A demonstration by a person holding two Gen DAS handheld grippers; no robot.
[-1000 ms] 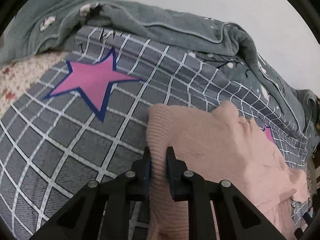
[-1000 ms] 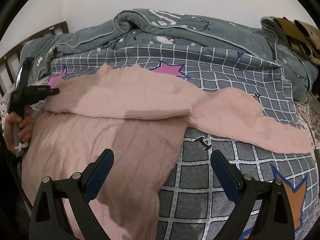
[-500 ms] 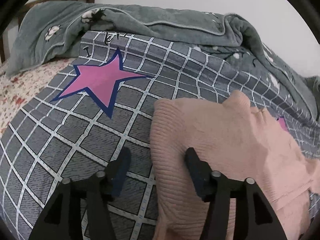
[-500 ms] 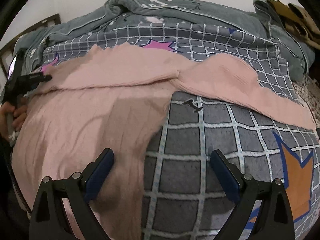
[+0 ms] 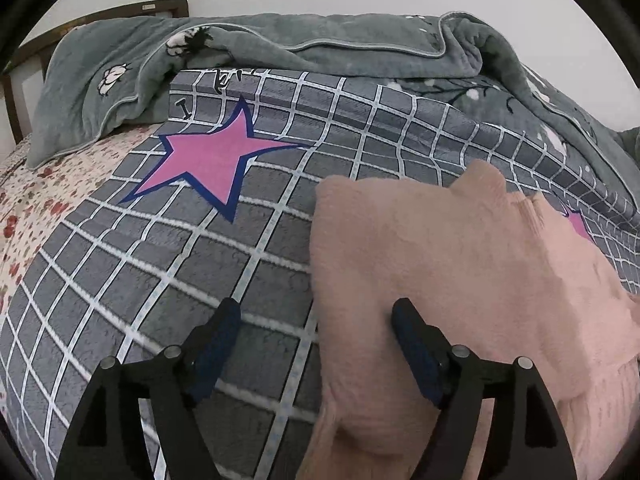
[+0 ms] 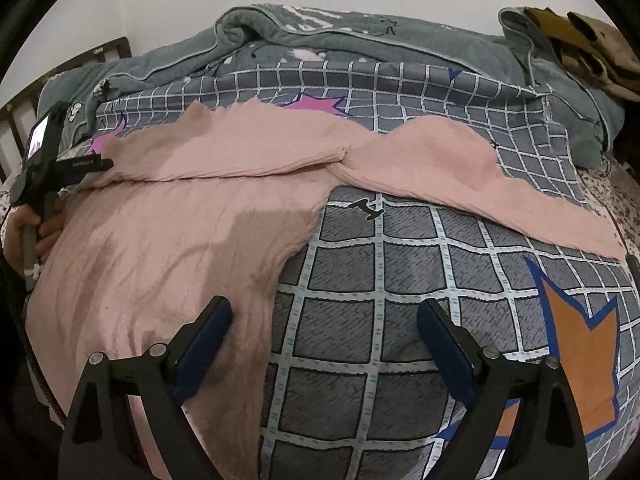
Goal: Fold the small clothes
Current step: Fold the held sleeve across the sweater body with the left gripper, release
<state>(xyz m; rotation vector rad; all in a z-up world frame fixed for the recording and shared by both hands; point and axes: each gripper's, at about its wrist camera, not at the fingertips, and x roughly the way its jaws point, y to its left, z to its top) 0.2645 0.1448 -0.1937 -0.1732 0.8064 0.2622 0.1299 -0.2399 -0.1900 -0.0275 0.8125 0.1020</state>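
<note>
**A:** Start with your left wrist camera. What's in front of you?

**B:** My left gripper has its jaws spreading apart. The folded edge of the pink sweater runs up between my two fingers, but neither pad presses on it; the left finger stands over bare bedding, the right one over the knit. The sweater lies on the grey checked blanket, to the right of a pink star printed on it. A bunched grey-green quilt lies along the far side, and a floral sheet shows at the left edge.

**A:** And from the right wrist camera?

**B:** My right gripper is spread wide and holds nothing. Its left finger hovers over the sweater's lower body, its right finger over the bare checked blanket. One sleeve is folded across the chest; the other sleeve stretches out to the right, flat on the blanket. An orange star is printed near my right finger.

**A:** Can you see your other hand from there?

**B:** Yes, my left hand grips the handle at the far left, with the left gripper's tip at the sweater's shoulder edge.
</note>
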